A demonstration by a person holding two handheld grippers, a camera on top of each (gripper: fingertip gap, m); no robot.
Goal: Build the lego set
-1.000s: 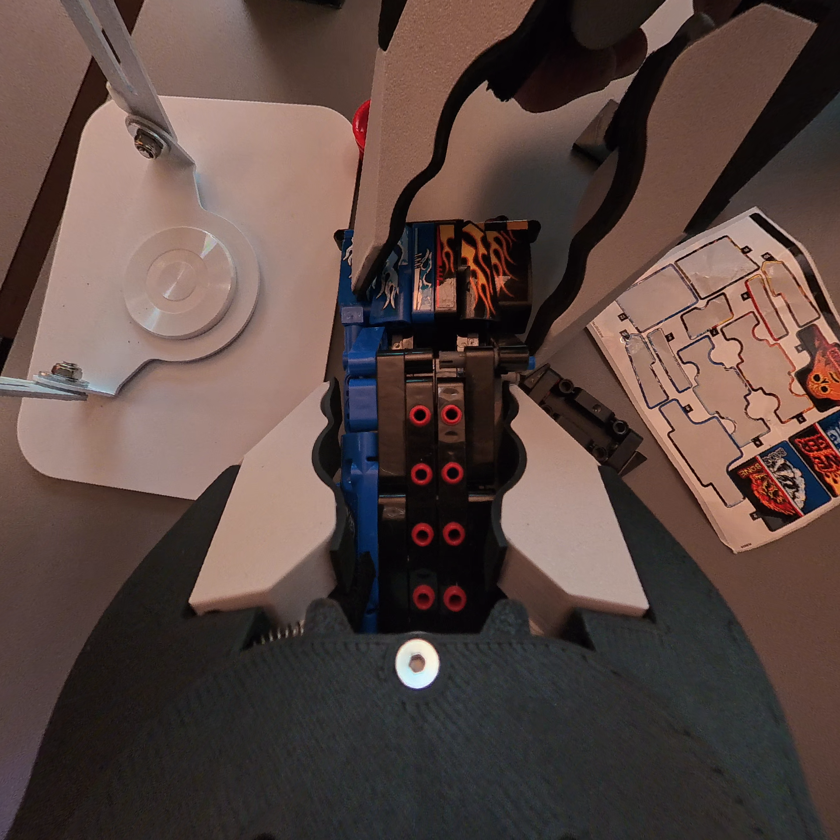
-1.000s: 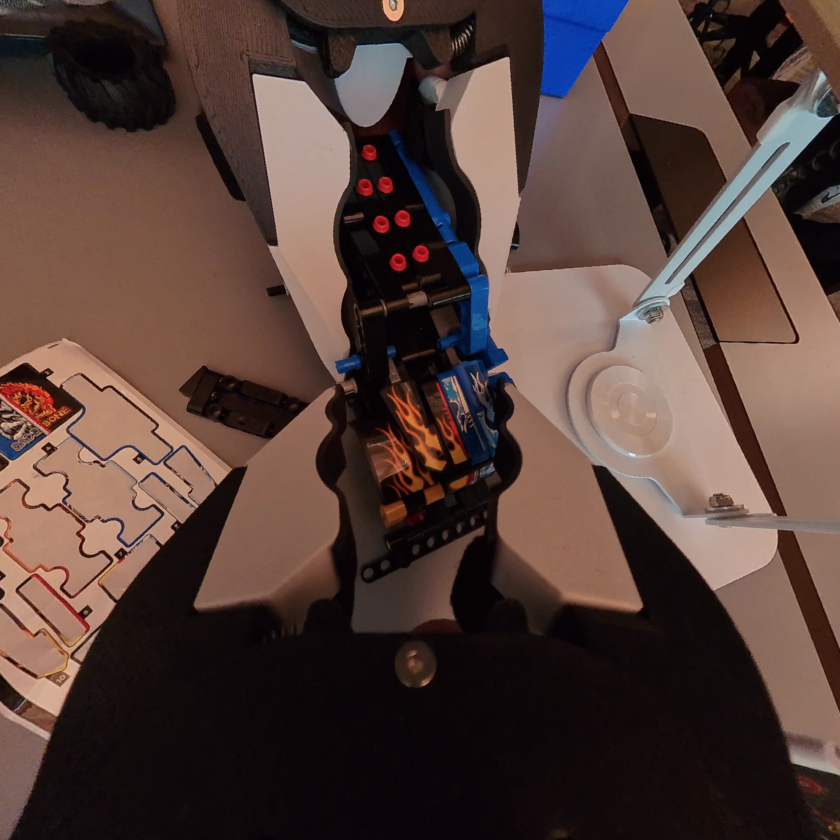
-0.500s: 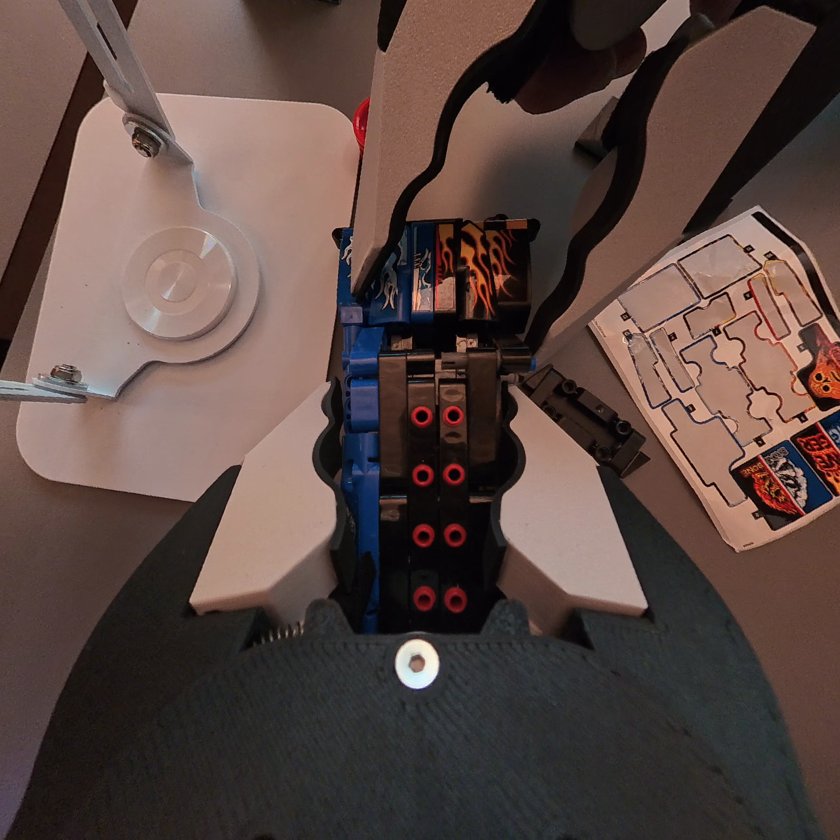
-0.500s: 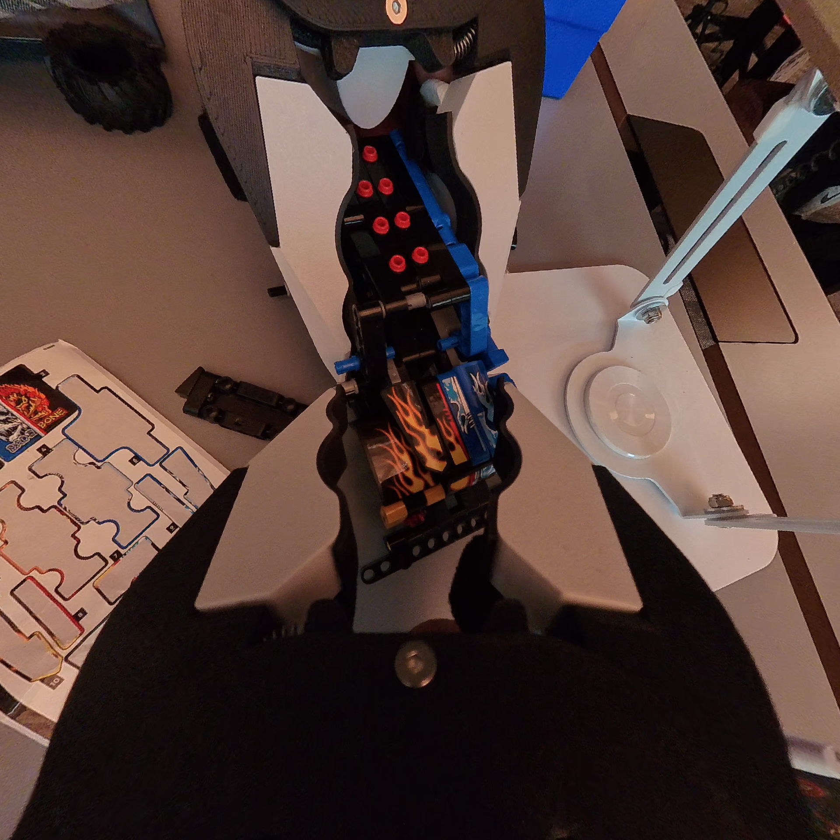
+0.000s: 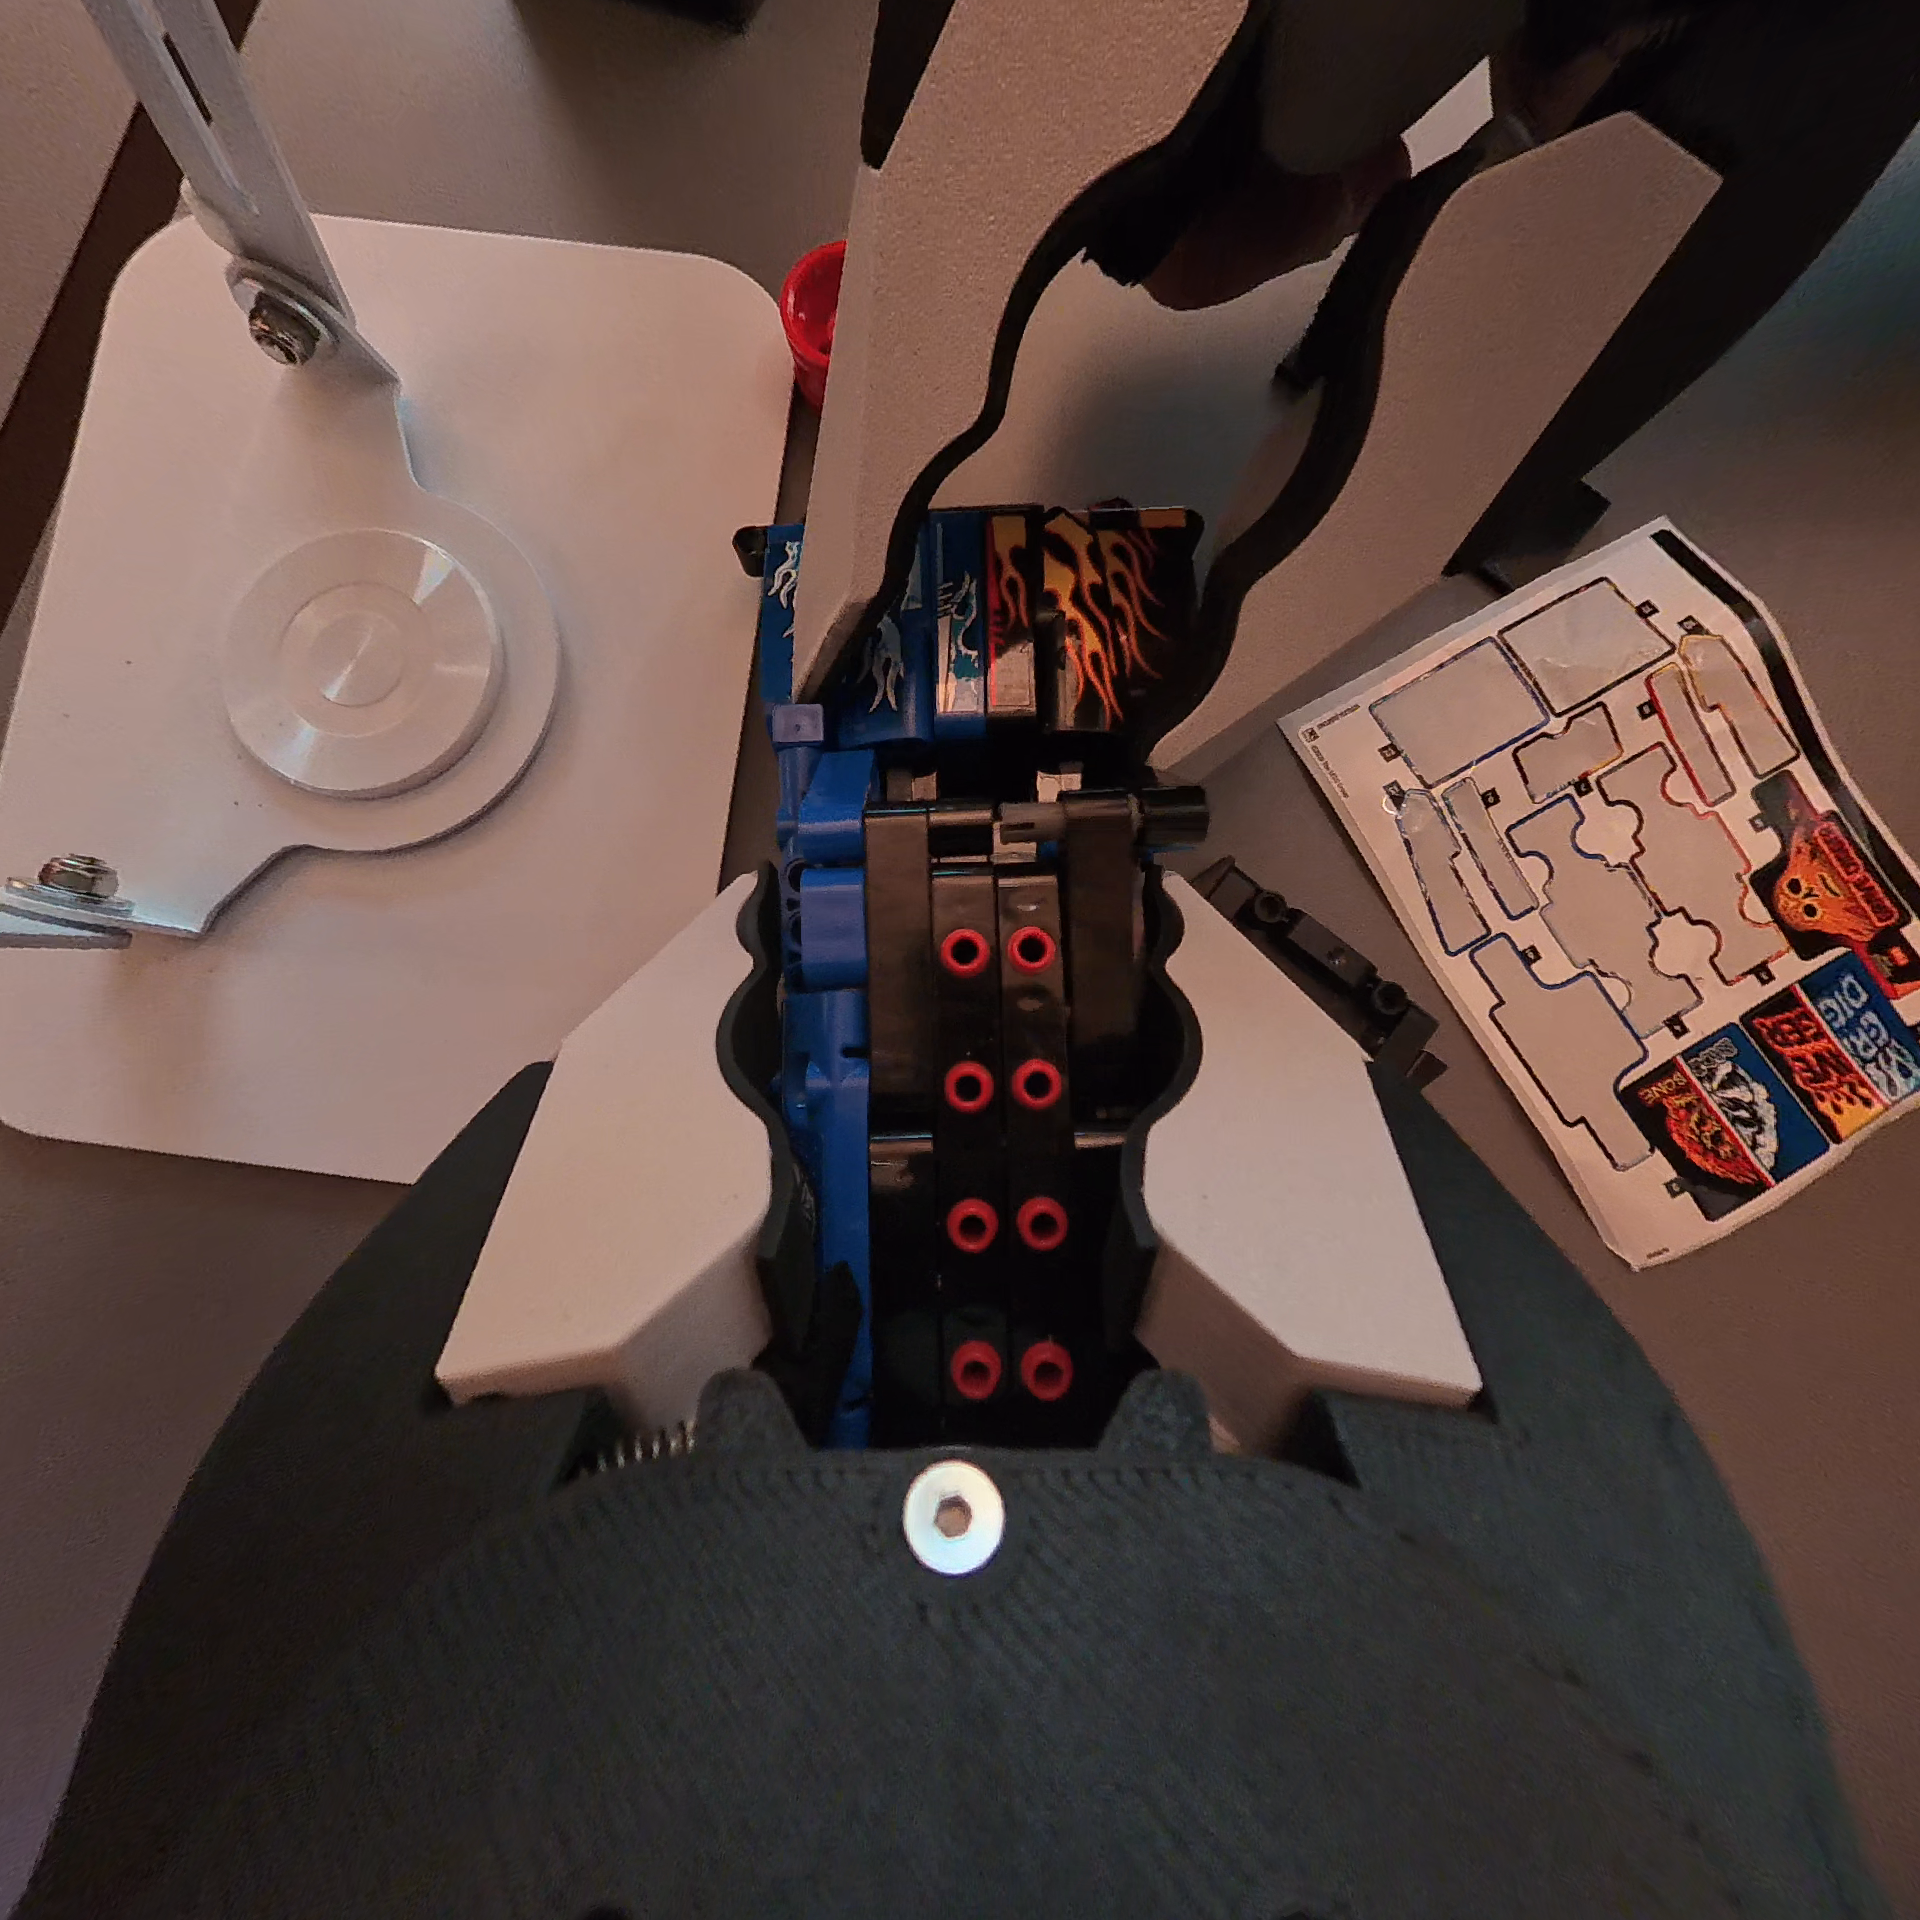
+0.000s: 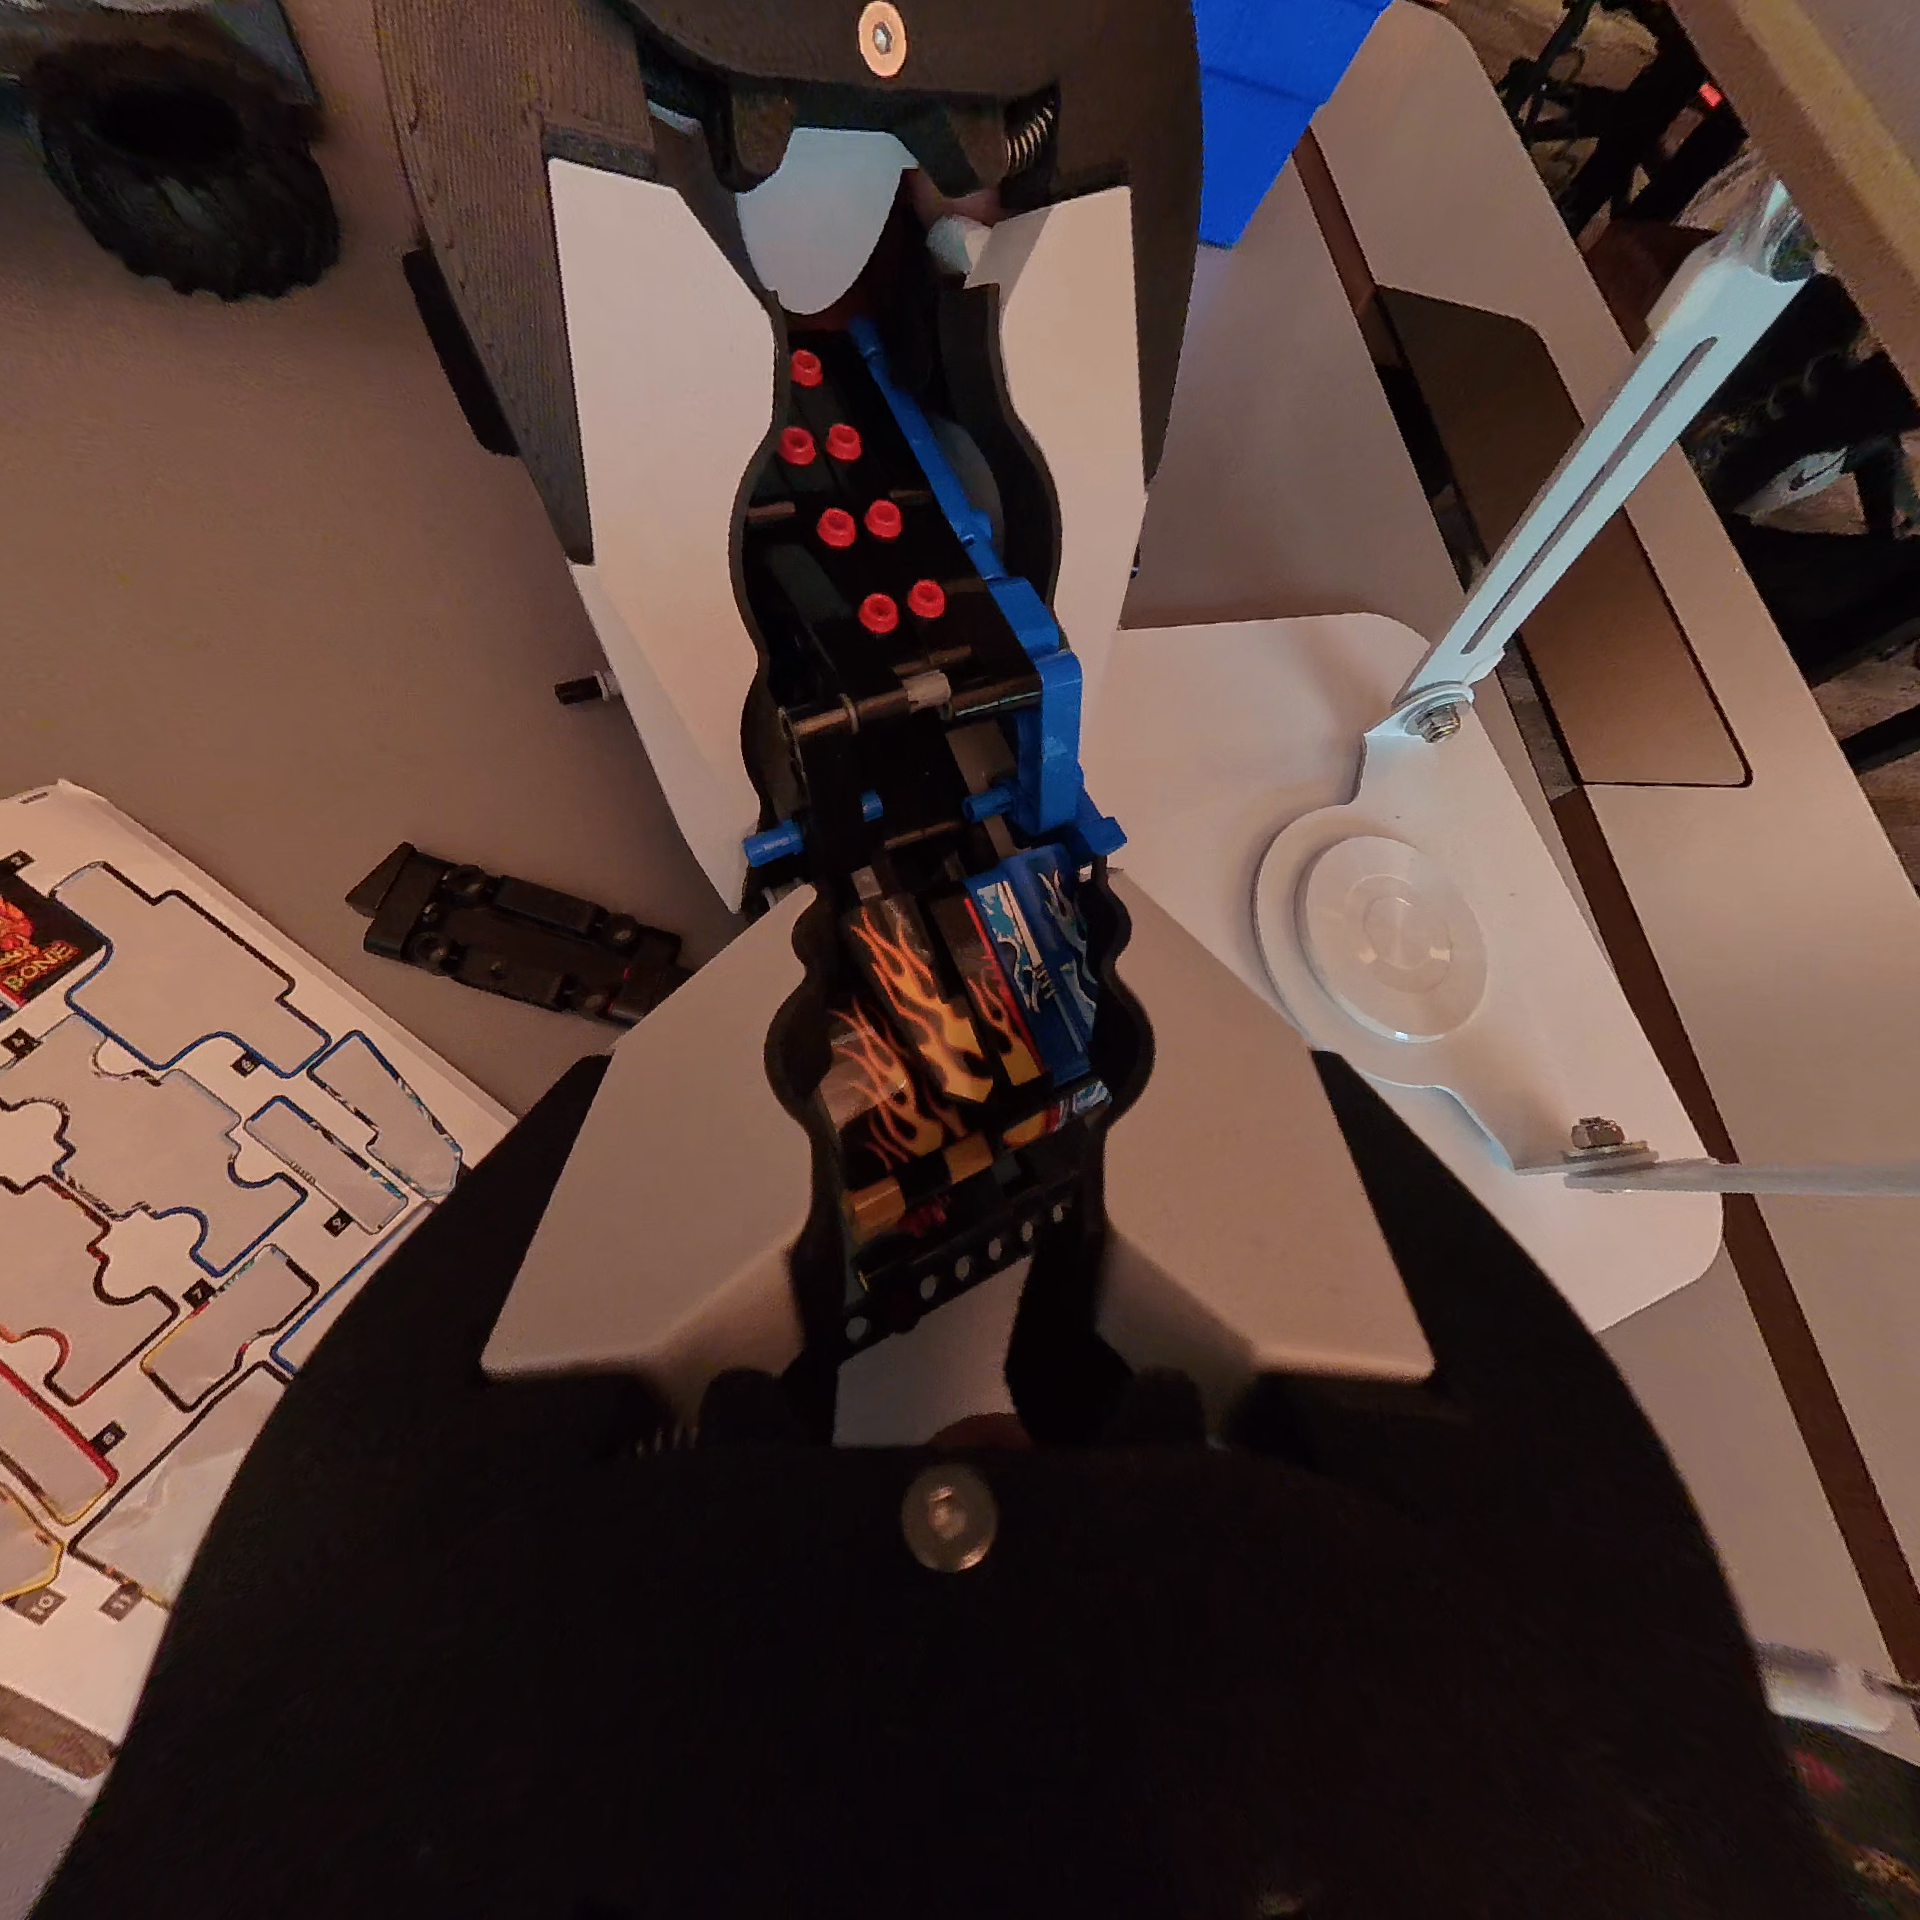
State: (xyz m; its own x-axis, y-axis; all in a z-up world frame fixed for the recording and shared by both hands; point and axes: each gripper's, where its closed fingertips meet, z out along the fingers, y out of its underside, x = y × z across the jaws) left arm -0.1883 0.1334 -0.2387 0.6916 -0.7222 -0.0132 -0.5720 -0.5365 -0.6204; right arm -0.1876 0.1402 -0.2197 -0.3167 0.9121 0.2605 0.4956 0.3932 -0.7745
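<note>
Grey desk [image 5: 312, 1299], dim warm light, white stand base plate [image 5: 582, 468] sits on it.

Left wrist view: left gripper [image 5: 961, 1049] is clamped on the lego model [image 5: 987, 1039], fingers closed to the width of its black-and-blue rear section with two rows of red pins. Model is just right of the base plate, far end overlapping the plate's edge. Right gripper [image 5: 1023, 675] comes in from the far side, its fingers bracketing the flame-stickered panels [image 5: 1081, 613]. Sticker sheet [image 5: 1621, 883] lies right of the model, most cutouts empty, a few stickers left at its lower corner. Loose black piece [image 5: 1320, 956] between model and sheet. Small red part [image 5: 816, 312] beyond the model, next to the plate.

Right wrist view: right gripper [image 6: 956, 935] is pinched on the stickered front end of the model [image 6: 935, 644], narrow gap, pads against both sides. Base plate [image 6: 1226, 727] is right of the model here. Black piece [image 6: 520, 940] and sheet [image 6: 187, 1143] on the left. Black tyre [image 6: 187, 177] sits far left of the model, unmounted.

Judgement: chassis/body core built, most stickers applied. Left to do: wheels, loose black piece, remaining stickers.
</note>
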